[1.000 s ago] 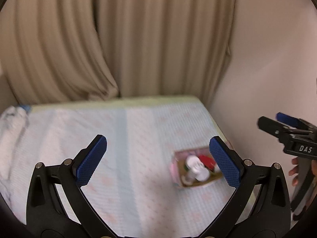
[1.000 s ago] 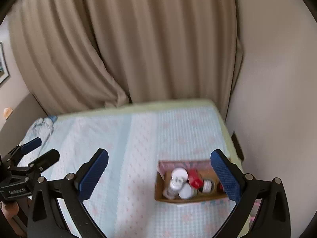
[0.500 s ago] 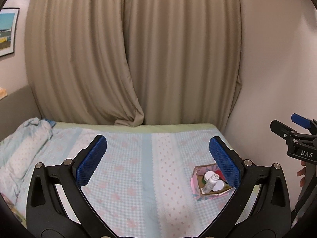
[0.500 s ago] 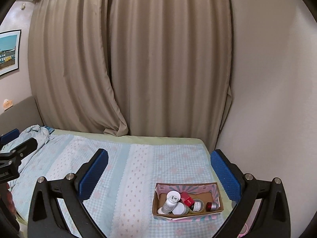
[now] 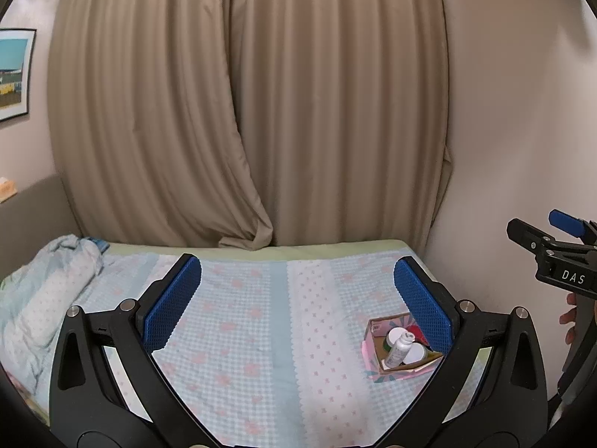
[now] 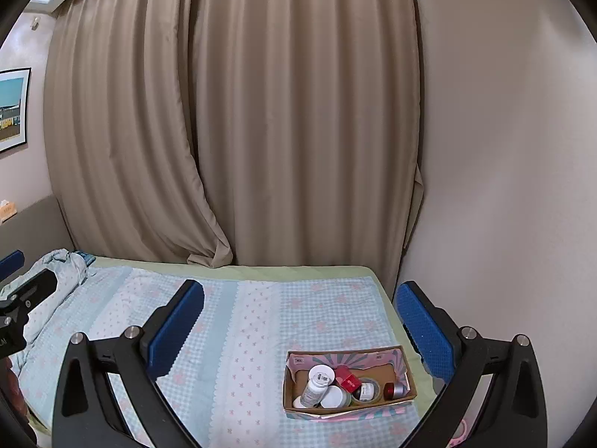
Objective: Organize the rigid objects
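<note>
A small cardboard box point(image 6: 373, 354) with a pink patterned outside sits on the bed near its right edge. It holds a white bottle point(image 6: 315, 388), white round lids, a red box point(image 6: 347, 378), a tape roll point(image 6: 365, 391) and a small red-capped jar point(image 6: 394, 390). The box also shows in the left wrist view point(image 5: 375, 328), partly behind my right finger. My left gripper point(image 5: 296, 304) is open and empty, high above the bed. My right gripper point(image 6: 300, 323) is open and empty, above and behind the box.
The bed point(image 6: 246, 321) has a blue and pink checked cover. A bunched blanket point(image 5: 48, 291) lies at its left end. Beige curtains point(image 6: 261, 130) hang behind, a plain wall point(image 6: 503, 186) stands right, and a framed picture point(image 5: 13, 74) hangs left.
Both grippers have risen and pulled back from the bed, so the box looks smaller and lower. The views have tilted up to show more curtain. Both jaws stay open.
</note>
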Motion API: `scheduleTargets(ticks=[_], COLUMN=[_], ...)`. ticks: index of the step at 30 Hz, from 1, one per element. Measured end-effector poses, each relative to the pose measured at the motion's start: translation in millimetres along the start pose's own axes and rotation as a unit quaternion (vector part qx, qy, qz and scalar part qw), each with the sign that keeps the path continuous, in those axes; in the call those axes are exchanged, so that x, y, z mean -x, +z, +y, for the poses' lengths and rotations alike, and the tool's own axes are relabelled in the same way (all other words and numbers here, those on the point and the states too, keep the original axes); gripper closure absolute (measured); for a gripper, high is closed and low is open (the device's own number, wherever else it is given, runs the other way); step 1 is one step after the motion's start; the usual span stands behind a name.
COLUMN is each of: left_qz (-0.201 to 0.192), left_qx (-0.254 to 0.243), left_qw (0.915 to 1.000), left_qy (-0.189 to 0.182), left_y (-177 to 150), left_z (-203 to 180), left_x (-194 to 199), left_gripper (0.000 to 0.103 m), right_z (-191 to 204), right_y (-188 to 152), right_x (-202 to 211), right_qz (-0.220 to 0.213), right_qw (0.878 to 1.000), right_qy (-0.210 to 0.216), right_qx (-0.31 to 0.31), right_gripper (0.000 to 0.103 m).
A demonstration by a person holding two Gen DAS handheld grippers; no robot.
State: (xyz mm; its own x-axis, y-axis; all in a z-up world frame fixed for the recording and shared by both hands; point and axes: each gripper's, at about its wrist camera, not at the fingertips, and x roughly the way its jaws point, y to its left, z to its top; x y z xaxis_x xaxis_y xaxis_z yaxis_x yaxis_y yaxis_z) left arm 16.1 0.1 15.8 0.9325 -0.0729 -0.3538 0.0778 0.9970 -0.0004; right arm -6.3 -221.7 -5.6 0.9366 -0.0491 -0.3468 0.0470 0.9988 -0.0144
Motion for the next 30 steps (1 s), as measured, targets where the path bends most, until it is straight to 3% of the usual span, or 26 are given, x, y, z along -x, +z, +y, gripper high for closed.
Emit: scheduleTargets(ticks=[22,30], left_qz=[0.000,-0.010], left_qx=[0.022,0.012], left_qw=[0.9998,0.9996], left_qy=[0.004,0.022], left_y=[1.6,2.2], left_z=[11.1,11.2], left_x=[3.1,5.6], left_gripper=[0.000,0.000], right_z=[8.6,11.8], right_y=[-1.0,-2.0], right_x=[-1.4,1.0], right_qz=[0.000,0.000], right_qw=[1.000,1.000], right_qy=[0.014,0.016], right_qx=[0.005,0.006], right_gripper=[0.000,0.000])
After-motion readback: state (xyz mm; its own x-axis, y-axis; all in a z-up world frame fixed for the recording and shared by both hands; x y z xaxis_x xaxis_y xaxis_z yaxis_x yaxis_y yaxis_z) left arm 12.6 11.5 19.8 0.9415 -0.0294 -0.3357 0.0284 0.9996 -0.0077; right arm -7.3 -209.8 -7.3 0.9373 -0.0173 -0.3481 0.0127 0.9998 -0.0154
